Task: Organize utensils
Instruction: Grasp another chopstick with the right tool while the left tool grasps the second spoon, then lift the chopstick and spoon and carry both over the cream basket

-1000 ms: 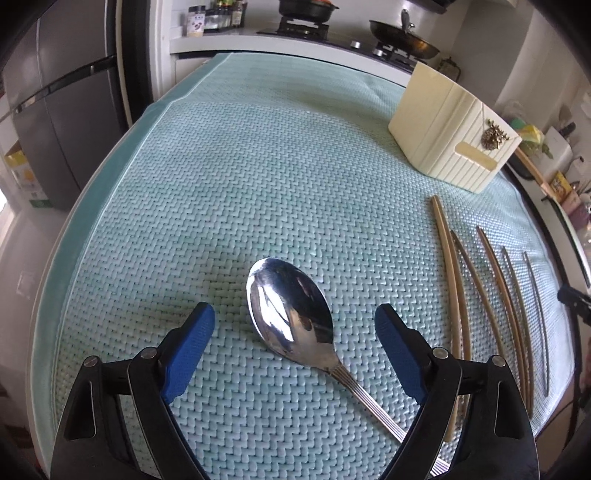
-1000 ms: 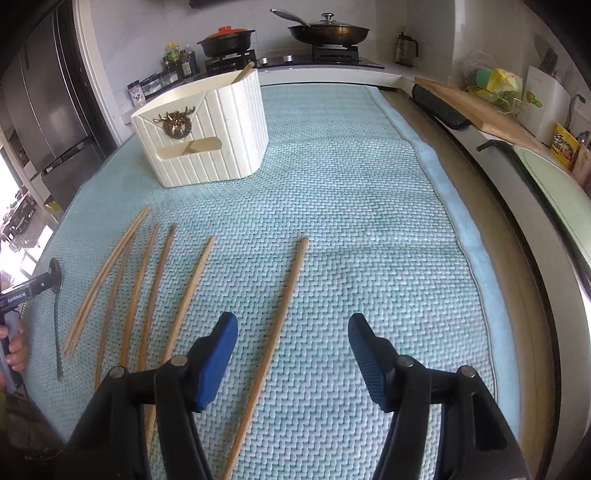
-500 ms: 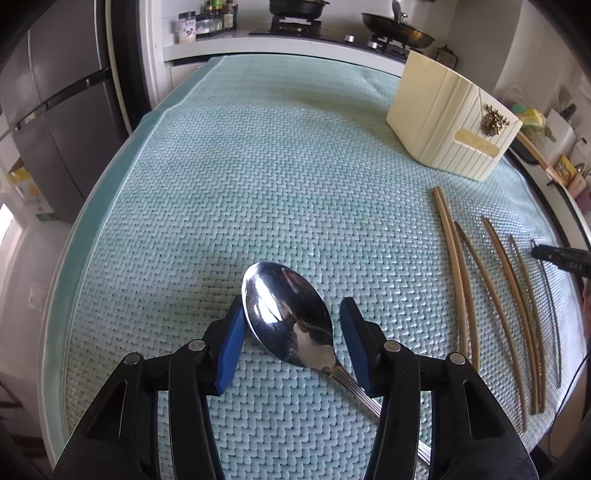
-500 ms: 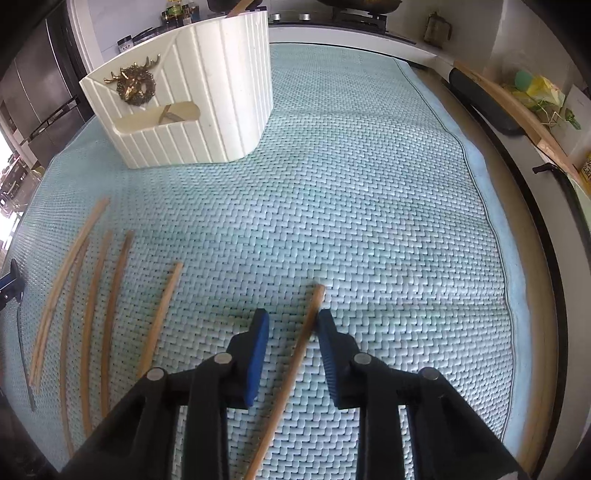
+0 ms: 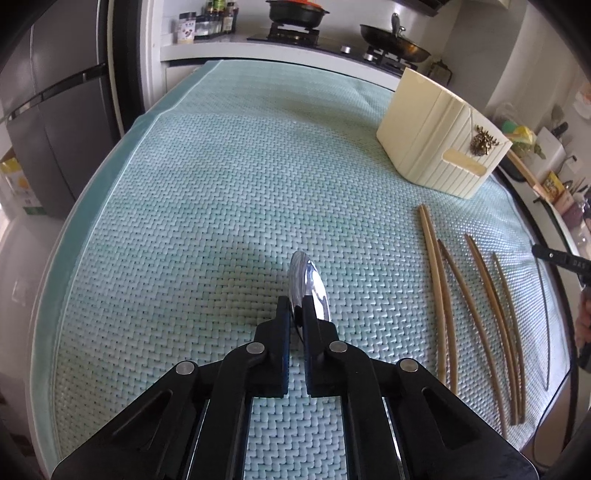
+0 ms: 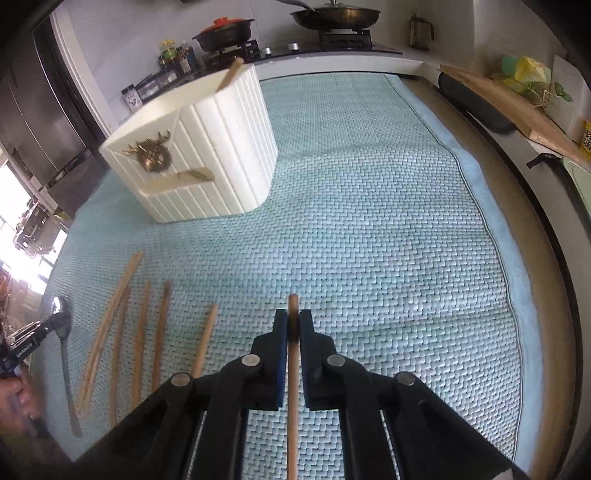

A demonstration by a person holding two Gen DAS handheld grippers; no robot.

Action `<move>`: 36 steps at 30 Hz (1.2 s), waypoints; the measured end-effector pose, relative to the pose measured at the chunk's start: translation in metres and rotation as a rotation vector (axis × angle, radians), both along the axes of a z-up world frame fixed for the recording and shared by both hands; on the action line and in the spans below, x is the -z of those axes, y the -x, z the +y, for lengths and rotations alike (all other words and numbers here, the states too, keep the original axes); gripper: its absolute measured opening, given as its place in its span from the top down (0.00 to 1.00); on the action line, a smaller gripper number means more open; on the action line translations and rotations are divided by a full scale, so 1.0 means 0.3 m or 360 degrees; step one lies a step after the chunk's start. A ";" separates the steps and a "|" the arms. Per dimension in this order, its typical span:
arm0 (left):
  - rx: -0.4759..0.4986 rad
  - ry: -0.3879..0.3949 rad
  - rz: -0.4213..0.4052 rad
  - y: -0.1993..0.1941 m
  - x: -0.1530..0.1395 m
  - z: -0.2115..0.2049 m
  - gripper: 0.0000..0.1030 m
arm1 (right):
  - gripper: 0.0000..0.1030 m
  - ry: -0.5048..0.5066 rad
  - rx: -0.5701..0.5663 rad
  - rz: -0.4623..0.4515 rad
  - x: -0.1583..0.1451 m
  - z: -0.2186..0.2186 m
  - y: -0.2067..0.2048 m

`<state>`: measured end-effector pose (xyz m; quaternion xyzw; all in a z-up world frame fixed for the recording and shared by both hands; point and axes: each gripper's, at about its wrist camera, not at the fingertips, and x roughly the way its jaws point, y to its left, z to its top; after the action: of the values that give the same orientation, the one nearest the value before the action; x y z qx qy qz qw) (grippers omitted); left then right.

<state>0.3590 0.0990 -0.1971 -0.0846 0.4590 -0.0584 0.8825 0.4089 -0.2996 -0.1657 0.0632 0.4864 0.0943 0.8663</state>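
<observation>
My left gripper point(image 5: 294, 314) is shut on a steel spoon point(image 5: 307, 284), held on edge above the teal woven mat point(image 5: 221, 206); it also shows in the right wrist view point(image 6: 61, 321). My right gripper point(image 6: 293, 325) is shut on a wooden chopstick point(image 6: 293, 306), lifted over the mat point(image 6: 369, 258). Several more chopsticks point(image 5: 476, 306) lie side by side on the mat, also in the right wrist view point(image 6: 140, 332). The cream ribbed utensil holder point(image 5: 439, 136) with a gold deer badge stands at the back, with one chopstick in it point(image 6: 199, 151).
A stove with pans point(image 6: 332, 22) and spice jars point(image 5: 207, 22) runs along the back counter. A grey fridge point(image 5: 48, 110) stands at the left. A wooden board point(image 6: 517, 110) lies on the right counter beyond the mat's edge.
Both grippers went from open to shut. The left one closed on the spoon and raised it, turning it on edge. The right one closed on the chopstick and lifted it toward the holder.
</observation>
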 end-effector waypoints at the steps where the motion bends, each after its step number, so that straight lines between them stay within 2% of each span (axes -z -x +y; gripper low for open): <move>1: 0.0004 0.0009 -0.0010 0.000 -0.009 0.001 0.98 | 0.94 -0.0016 -0.0006 -0.0025 -0.022 0.000 0.014; 7: 0.0012 0.0004 -0.0134 0.033 -0.106 0.003 1.00 | 0.94 -0.0111 -0.0033 -0.0201 -0.157 -0.015 0.123; 16: 0.0005 0.0037 -0.0241 0.093 -0.217 0.008 1.00 | 0.94 -0.0188 -0.0035 -0.0402 -0.309 -0.011 0.264; 26: 0.0033 0.0043 -0.0467 0.169 -0.428 -0.024 1.00 | 0.94 -0.0225 -0.0045 -0.0649 -0.474 -0.031 0.364; 36: 0.0067 0.0070 -0.0591 0.186 -0.566 -0.053 1.00 | 0.94 -0.0217 -0.0086 -0.0836 -0.576 0.000 0.405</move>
<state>0.3032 0.0832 -0.0272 -0.0822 0.2885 -0.1015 0.9486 0.2873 -0.2996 0.0070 0.0816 0.2391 0.1632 0.9537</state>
